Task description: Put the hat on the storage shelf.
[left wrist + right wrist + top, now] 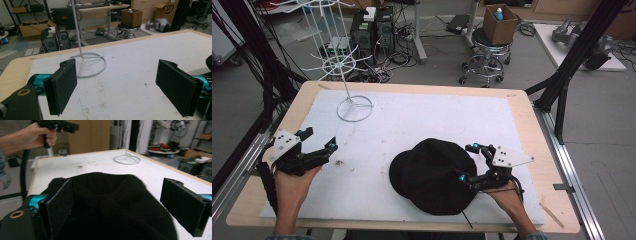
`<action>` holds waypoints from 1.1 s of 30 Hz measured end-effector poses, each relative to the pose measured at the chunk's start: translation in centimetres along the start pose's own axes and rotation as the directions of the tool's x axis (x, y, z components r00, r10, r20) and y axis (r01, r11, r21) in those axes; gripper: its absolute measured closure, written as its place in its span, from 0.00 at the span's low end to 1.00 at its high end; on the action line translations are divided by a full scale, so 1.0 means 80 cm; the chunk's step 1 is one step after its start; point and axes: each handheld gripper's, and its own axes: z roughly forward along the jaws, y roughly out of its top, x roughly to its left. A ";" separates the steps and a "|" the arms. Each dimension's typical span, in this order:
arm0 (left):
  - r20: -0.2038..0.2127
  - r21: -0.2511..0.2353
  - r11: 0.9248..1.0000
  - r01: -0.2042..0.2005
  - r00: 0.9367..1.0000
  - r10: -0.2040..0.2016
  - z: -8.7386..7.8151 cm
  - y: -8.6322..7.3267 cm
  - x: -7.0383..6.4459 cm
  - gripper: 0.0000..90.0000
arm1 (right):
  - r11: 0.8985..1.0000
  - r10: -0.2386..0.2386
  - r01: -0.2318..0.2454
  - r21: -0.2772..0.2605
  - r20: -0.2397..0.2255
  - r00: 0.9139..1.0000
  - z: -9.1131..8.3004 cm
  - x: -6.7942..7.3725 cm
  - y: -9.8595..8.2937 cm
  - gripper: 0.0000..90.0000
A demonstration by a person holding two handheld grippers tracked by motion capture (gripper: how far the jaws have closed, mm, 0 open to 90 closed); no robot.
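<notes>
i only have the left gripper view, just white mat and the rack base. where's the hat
Observer: The hat lies on the mat near the front edge, right of centre, by the right gripper.
Operator: is the right gripper holding it
Observer: No. Its fingers stand open, one over the hat's edge, the other over bare mat.
Operator: and the rack, how far off from the hat
Observer: The rack stands at the far left of the mat, across open mat from the hat; the left gripper is at the left edge, open.
</notes>
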 end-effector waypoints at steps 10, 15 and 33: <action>0.007 0.001 1.000 -0.006 1.000 0.006 0.001 0.000 -0.001 0.20 | 0.997 0.013 -0.009 0.072 -0.056 0.998 0.016 -0.002 -0.009 0.13; 0.007 0.002 1.000 -0.005 1.000 0.005 0.000 0.001 -0.001 0.20 | 0.994 0.009 -0.001 0.113 -0.068 0.998 0.024 -0.002 -0.013 0.16; 0.006 0.001 1.000 -0.004 1.000 0.004 0.000 0.001 -0.001 0.20 | 0.973 -0.040 0.043 0.229 -0.019 0.999 0.038 0.002 -0.014 0.63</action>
